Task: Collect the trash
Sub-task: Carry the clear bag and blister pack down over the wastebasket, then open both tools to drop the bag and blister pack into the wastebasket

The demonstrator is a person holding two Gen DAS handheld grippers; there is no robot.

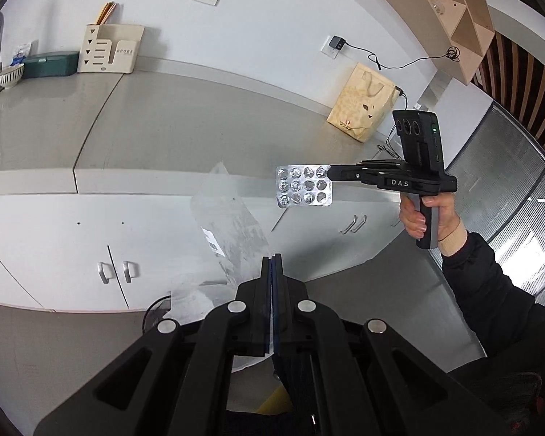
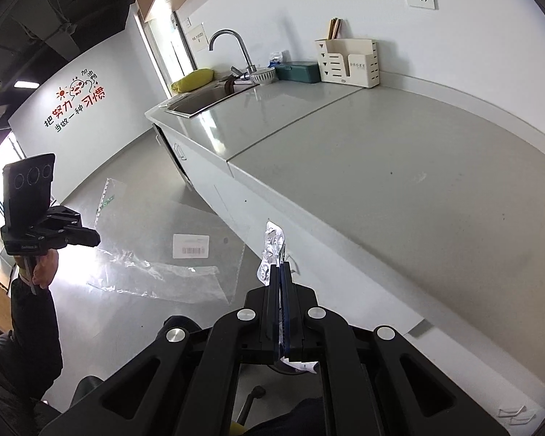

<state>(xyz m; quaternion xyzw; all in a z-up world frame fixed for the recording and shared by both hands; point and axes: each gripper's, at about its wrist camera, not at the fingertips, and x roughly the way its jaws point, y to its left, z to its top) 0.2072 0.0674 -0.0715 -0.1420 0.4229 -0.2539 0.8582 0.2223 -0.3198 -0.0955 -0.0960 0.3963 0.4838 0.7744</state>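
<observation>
Silver foil with rows of round dimpled pockets, the blister pack point(image 1: 304, 186) juts flat from the clenched right gripper point(image 1: 332, 173) above the white cabinet doors point(image 1: 72, 247), while the left gripper point(image 1: 272, 259) is pinched tight on a thin, crinkled clear plastic bag point(image 1: 230, 230) that bears a barcode label. Only the right wrist view shows the pack edge-on point(image 2: 272, 250) between its own jaws, the bag spread wide point(image 2: 170, 250), and the steel sink point(image 2: 203, 100) and curved faucet point(image 2: 232, 47) on the smooth grey countertop point(image 2: 399, 181).
</observation>
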